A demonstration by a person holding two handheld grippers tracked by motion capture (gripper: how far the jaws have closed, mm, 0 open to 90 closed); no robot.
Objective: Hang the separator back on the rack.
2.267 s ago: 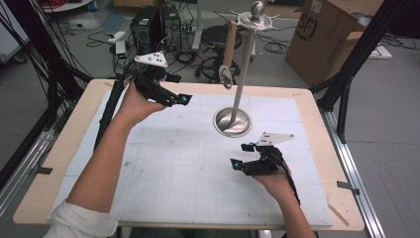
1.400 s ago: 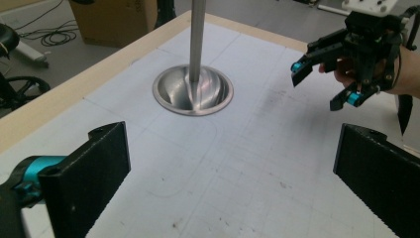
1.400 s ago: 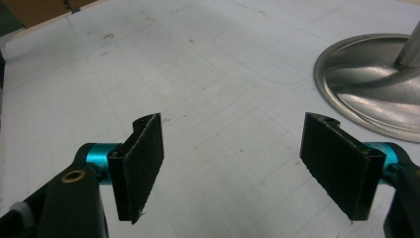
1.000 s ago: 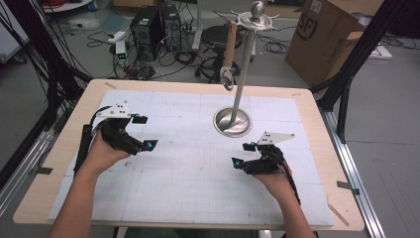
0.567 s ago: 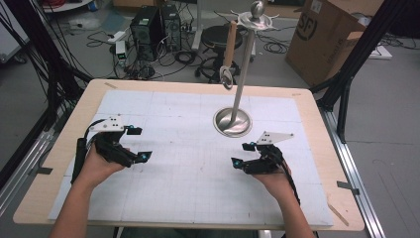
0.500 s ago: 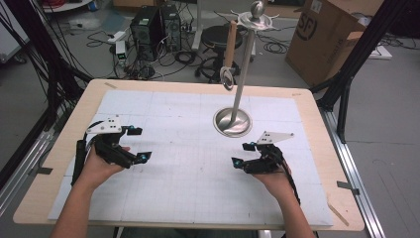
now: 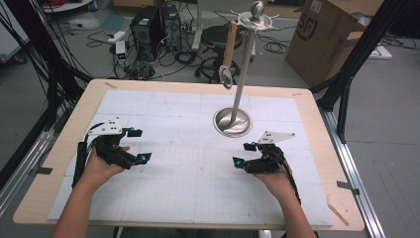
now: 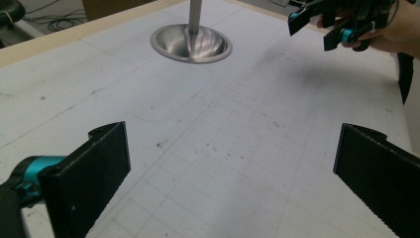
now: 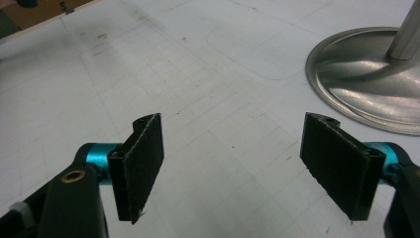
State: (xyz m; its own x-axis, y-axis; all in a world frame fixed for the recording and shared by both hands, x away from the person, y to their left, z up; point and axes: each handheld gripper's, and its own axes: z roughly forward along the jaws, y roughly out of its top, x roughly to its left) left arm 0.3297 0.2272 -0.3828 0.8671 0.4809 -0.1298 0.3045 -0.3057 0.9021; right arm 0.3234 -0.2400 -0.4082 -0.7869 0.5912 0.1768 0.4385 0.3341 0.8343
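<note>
A metal stand rises from a round base [image 7: 231,123] at the back middle of the white mat [image 7: 198,173]. From its top disc [image 7: 256,20] hangs a utensil with a wooden handle [image 7: 229,42] and a metal loop at the bottom. My left gripper [image 7: 140,145] is low over the mat's left side, open, nothing between its pads [image 8: 101,166]. My right gripper [image 7: 242,153] hovers low at the right, in front of the base, also open and empty. Its pads [image 9: 143,156] frame bare mat, with the stand base [image 9: 366,84] just beyond. The left gripper view shows the right gripper [image 8: 334,22] and the base [image 8: 190,42].
The mat covers a wooden table [image 7: 317,124] edged by metal rails. Beyond the far edge are a stool [image 7: 218,37], computer cases [image 7: 148,25], cables on the floor, and a cardboard box [image 7: 327,34] at the back right.
My left gripper has come down from the back left of the table toward the person and settled low over the mat's left side. The right gripper has stayed put.
</note>
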